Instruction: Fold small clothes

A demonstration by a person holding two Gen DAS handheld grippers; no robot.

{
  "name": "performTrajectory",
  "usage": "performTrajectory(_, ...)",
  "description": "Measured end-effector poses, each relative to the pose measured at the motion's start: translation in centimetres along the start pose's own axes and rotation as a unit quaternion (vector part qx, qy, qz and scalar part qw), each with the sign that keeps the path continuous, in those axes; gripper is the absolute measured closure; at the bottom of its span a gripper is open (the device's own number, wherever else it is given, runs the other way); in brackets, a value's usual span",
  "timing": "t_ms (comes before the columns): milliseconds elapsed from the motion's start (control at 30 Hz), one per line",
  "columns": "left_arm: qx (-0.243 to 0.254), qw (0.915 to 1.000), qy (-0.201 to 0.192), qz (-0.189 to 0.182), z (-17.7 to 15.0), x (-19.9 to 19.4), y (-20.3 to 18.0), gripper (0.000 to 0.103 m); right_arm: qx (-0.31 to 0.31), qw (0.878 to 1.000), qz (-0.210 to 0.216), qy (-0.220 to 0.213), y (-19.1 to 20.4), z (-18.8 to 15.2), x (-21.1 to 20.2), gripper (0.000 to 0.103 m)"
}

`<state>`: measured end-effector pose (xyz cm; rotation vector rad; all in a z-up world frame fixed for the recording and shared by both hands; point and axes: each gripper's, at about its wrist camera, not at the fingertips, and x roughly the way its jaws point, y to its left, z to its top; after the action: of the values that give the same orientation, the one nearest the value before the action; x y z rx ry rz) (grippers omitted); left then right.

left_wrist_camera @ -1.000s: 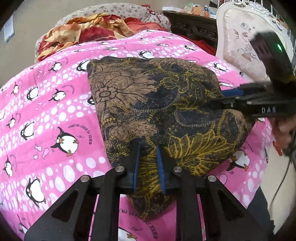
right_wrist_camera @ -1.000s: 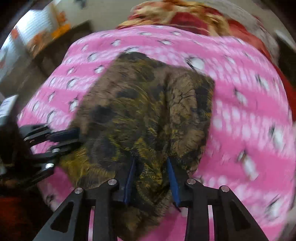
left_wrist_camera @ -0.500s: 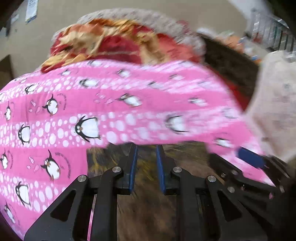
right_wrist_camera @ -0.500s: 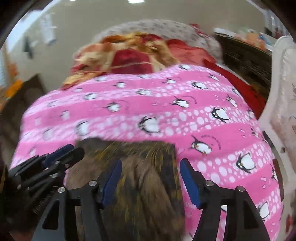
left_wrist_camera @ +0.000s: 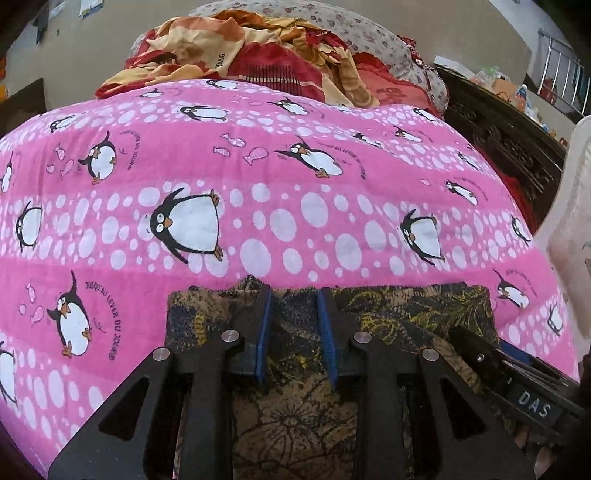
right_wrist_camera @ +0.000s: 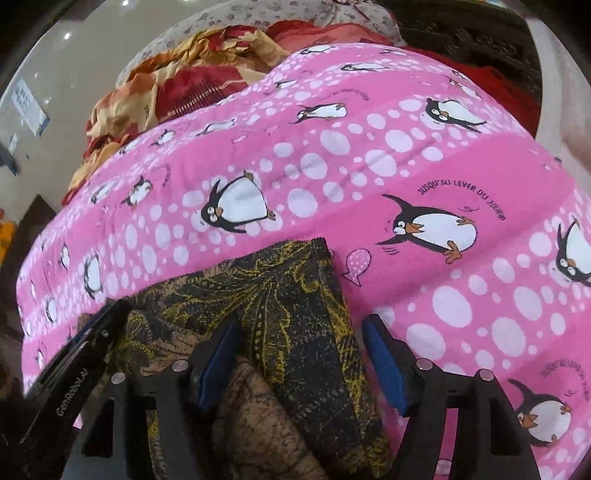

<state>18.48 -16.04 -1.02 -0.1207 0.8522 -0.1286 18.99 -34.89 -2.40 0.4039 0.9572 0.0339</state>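
Observation:
A small brown, black and yellow floral cloth (left_wrist_camera: 406, 314) lies folded on the pink penguin blanket (left_wrist_camera: 258, 166), its far edge straight across. My left gripper (left_wrist_camera: 294, 306) sits low over the cloth's far edge with its jaws narrowly apart, fabric between the blue pads; I cannot tell whether it pinches it. My right gripper (right_wrist_camera: 301, 343) is open wide, its fingers straddling the cloth's right corner (right_wrist_camera: 295, 295). Each gripper shows at the edge of the other's view.
A heap of red and orange bedding (left_wrist_camera: 240, 48) and a flowered pillow (left_wrist_camera: 369, 33) lie at the far end of the bed. Dark carved furniture (left_wrist_camera: 509, 147) and a white padded chair (left_wrist_camera: 576, 229) stand to the right.
The cloth's near part has been carried over to the far edge, so it now lies folded. Both grippers moved forward with it. The right gripper opened wide.

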Motion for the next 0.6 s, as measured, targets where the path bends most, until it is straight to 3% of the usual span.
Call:
performTrajectory(233,0.011,0.9997,-0.003,0.021,0.5,0.7,-0.9,0.077,0.009,1.0,0.013,-0.005,-0.4,0.2,-0.1,0.034)
performTrajectory(367,0.011,0.9998,0.005,0.014,0.8,0.7,-0.9,0.075,0.016,0.999,0.03,-0.003,-1.1,0.1,-0.4,0.03)
performTrajectory(433,0.01,0.9992,0.033,-0.02,1.6,0.5,-0.3,0.067,0.031,0.997,0.076,0.007,-1.9,0.2,-0.6,0.019)
performTrajectory(467,0.027,0.9966,0.067,-0.038,2.5,0.1,-0.1,0.066,0.044,0.992,0.114,0.018,-2.6,0.4,-0.8,0.014)
performTrajectory(500,0.032,0.9951,0.08,-0.05,2.9,-0.6,0.2,0.066,0.062,0.986,0.15,0.037,-3.5,0.9,-1.3,0.015)
performTrajectory(533,0.033,0.9939,0.08,-0.068,3.3,-1.9,0.9,0.066,0.09,0.979,0.176,0.042,-5.3,1.3,-2.8,0.015)
performTrajectory(600,0.044,0.9938,0.047,-0.091,3.3,-5.5,2.6,0.049,0.113,0.974,0.197,-0.002,-7.9,1.3,-6.0,0.014)
